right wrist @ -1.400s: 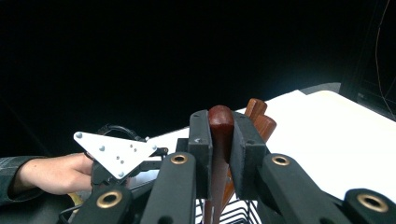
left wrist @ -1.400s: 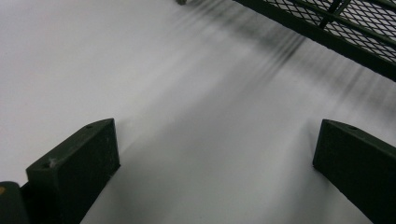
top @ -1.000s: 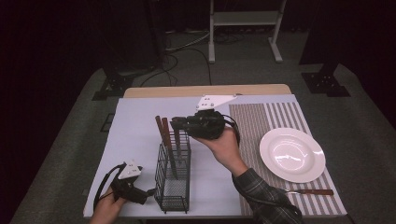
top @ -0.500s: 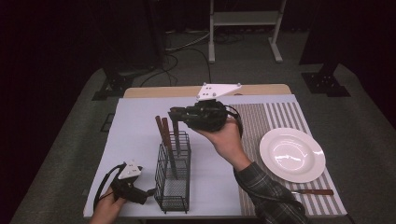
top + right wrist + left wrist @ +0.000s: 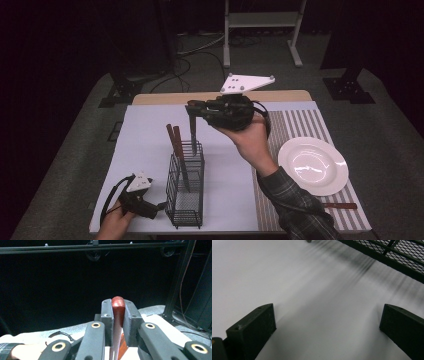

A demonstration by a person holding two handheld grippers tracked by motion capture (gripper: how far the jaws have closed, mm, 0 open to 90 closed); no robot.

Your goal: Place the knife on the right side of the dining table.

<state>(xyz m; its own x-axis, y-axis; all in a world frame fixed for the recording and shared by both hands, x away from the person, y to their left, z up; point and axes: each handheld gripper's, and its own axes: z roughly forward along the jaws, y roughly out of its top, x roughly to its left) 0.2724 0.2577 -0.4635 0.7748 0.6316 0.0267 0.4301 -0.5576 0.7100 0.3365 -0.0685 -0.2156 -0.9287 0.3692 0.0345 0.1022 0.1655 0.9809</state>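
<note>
My right gripper (image 5: 193,108) is held high over the back end of a black wire caddy (image 5: 186,200), shut on the red-brown wooden handle of a utensil (image 5: 118,308). The utensil (image 5: 193,135) hangs straight down from the jaws, its metal tip level with the caddy's top rim. In the right gripper view both pads (image 5: 107,315) press on the handle. Two more wooden-handled utensils (image 5: 175,142) stand tilted in the caddy. My left gripper (image 5: 152,206) rests open on the white table at the caddy's near left, nothing between its jaws (image 5: 327,325).
A white plate (image 5: 313,166) lies on a striped placemat (image 5: 295,127) at the right. Another wooden-handled utensil (image 5: 340,205) lies near the placemat's front edge. The caddy's mesh corner (image 5: 402,255) is close to my left gripper. Dark floor, stands and cables surround the table.
My right gripper has risen with the utensil, drawing it up out of the caddy. The left gripper has stayed where it was.
</note>
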